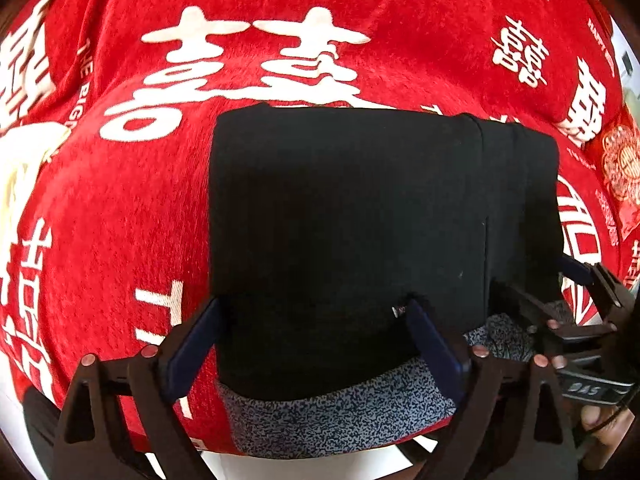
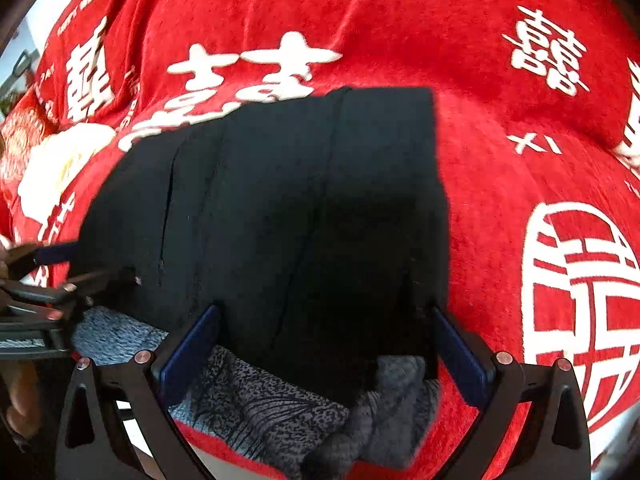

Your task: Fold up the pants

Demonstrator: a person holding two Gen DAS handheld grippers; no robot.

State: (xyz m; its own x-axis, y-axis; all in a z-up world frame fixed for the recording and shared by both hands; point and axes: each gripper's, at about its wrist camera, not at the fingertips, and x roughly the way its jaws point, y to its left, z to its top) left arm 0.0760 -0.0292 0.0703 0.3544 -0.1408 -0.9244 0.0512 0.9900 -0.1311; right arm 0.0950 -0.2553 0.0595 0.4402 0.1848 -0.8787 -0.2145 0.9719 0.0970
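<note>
Black pants (image 1: 352, 208) lie folded into a flat rectangle on a red blanket (image 1: 120, 200). Their grey speckled waistband lining (image 1: 332, 412) shows at the near edge. My left gripper (image 1: 316, 320) is open, its blue-padded fingers spread over the pants' near left part without pinching cloth. To its right, the right gripper (image 1: 548, 284) shows from the side. In the right wrist view the pants (image 2: 280, 200) fill the middle and the right gripper (image 2: 326, 340) stands open over the near right part, above the bunched lining (image 2: 260, 400). The left gripper (image 2: 80, 266) shows at the left edge.
The red blanket (image 2: 500, 200) carries large white characters and has soft folds around the pants. A cream-coloured object (image 1: 16, 168) lies on it at the left. The blanket's near edge drops to a white surface (image 1: 400, 446). A person's hand (image 1: 596, 420) holds the right gripper.
</note>
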